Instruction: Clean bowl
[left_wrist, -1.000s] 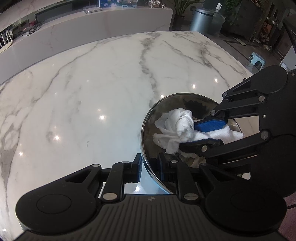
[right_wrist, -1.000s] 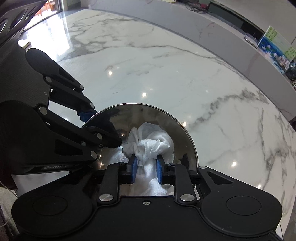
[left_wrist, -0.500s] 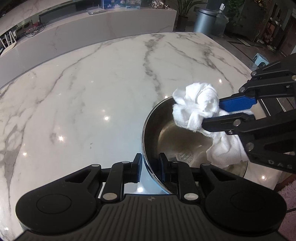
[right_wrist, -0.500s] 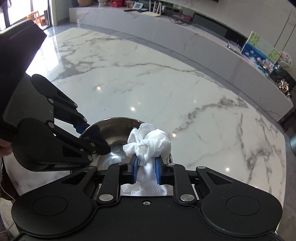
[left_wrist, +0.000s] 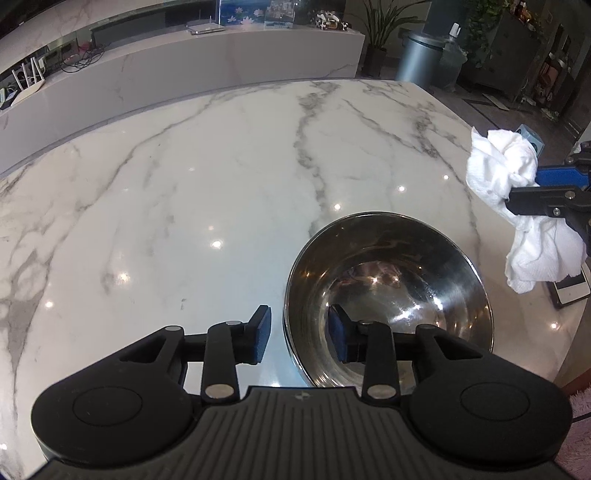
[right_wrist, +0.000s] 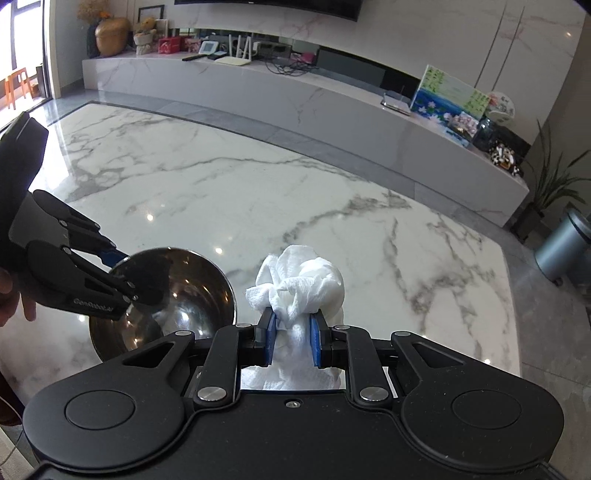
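Note:
A shiny steel bowl (left_wrist: 388, 280) stands on the white marble table (left_wrist: 184, 184), nothing inside it. My left gripper (left_wrist: 299, 336) straddles the bowl's near rim, one pad outside and one inside. Its jaws are opening and neither pad presses the rim. In the right wrist view the bowl (right_wrist: 177, 295) sits at lower left with the left gripper (right_wrist: 129, 277) over its rim. My right gripper (right_wrist: 291, 339) is shut on a crumpled white cloth (right_wrist: 299, 277), held in the air to the right of the bowl. The cloth (left_wrist: 502, 166) also hangs at the left wrist view's right edge.
The table's right edge runs close beside the bowl, and a flat white device (left_wrist: 570, 288) lies there. A long marble counter (right_wrist: 295, 99) with clutter stands beyond the table. A grey bin (right_wrist: 565, 251) is on the floor at the far right.
The right gripper lifted the cloth out of the bowl and carried it up and off to the right. The left gripper's jaws spread apart and let go of the bowl's rim.

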